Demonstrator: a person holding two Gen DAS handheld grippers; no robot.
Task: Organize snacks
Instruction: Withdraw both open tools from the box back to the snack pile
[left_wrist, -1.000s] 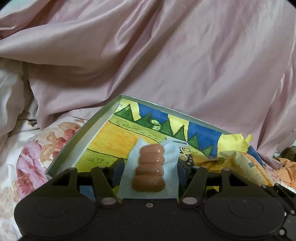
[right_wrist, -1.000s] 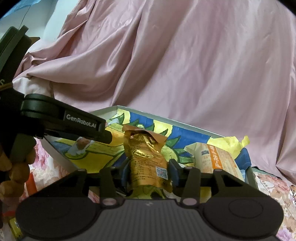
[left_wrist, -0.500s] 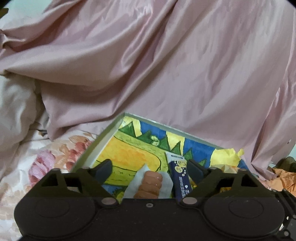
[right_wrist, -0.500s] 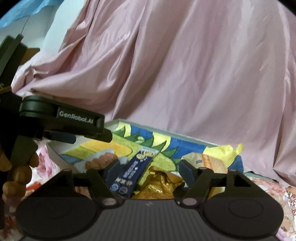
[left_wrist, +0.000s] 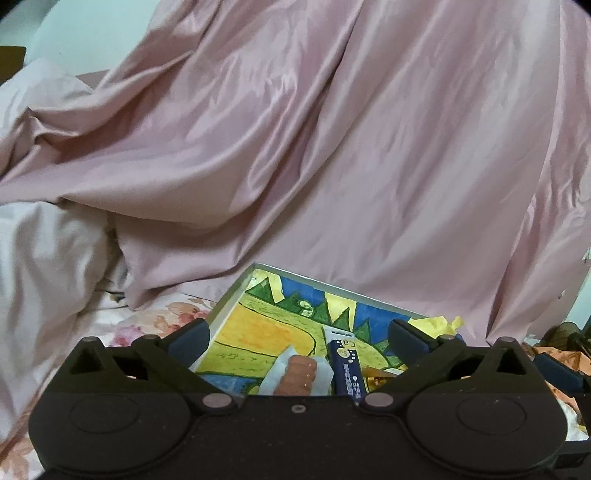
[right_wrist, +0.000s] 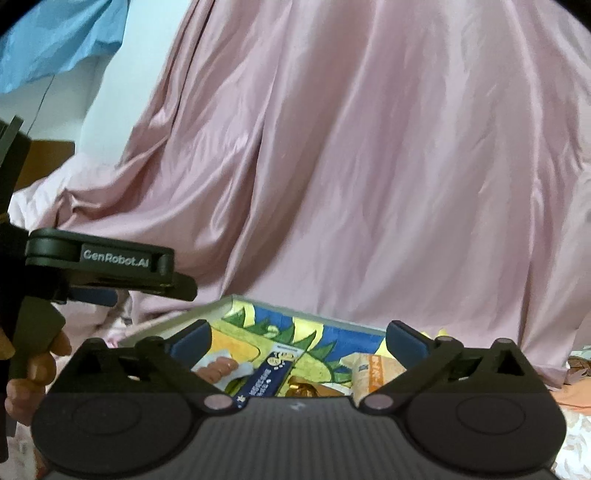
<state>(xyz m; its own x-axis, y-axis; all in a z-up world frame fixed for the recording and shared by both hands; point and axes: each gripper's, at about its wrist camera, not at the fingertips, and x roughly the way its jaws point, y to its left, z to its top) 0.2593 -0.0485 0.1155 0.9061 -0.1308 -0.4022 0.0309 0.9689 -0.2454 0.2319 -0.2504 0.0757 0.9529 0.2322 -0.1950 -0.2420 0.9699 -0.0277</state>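
Above the tray's (left_wrist: 236, 291) near edge we are spreading both grippers (left_wrist: 299, 338) (right_wrist: 299, 338) wide, leaving the sausage pack (left_wrist: 295, 376) and seemingly the gold packet (right_wrist: 303, 389) lying released inside.

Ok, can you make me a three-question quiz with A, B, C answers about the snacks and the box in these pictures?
1. Where does the sausage pack lie?
A in the painted box
B on the pink sheet
C between the left gripper's jaws

2. What colour is the stick pack beside it?
A red
B dark blue
C green

3. How do the right gripper's jaws stand?
A shut on the gold pouch
B wide apart, holding nothing
C shut on nothing

Answers: 1 A, it rests on the box's painted floor. 2 B, its wrapper is dark blue. 3 B, the jaws are opening with nothing between them.
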